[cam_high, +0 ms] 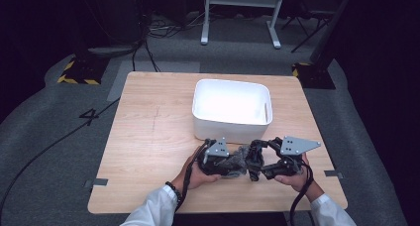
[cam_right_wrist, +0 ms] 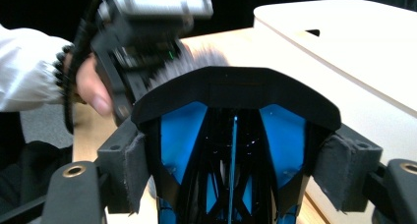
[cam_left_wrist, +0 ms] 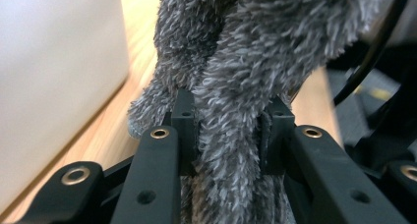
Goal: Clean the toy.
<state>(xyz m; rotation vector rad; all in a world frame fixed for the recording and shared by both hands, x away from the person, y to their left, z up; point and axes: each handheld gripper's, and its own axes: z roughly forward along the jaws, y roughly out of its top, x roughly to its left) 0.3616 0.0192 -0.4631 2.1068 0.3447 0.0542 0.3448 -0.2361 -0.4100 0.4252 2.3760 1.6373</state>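
Note:
A grey furry soft toy (cam_high: 239, 161) lies near the table's front edge, just in front of the white bin (cam_high: 223, 129). My left gripper (cam_high: 231, 162) is shut on it; in the left gripper view a shaggy strand of the toy (cam_left_wrist: 275, 42) is pinched between the pads of that gripper (cam_left_wrist: 228, 123). A black object with blue panels (cam_high: 255, 159) sits right beside the toy. My right gripper (cam_high: 266, 165) is shut on it; in the right gripper view the black-and-blue object (cam_right_wrist: 236, 111) sits between both pads of that gripper (cam_right_wrist: 236, 160). The two grippers face each other, almost touching.
The white bin's wall (cam_left_wrist: 59, 62) stands close on the left in the left gripper view, and its rim (cam_right_wrist: 344, 37) shows to the right in the right gripper view. The wooden table (cam_high: 148, 137) has bare room to the left. Cables and stands lie on the floor beyond.

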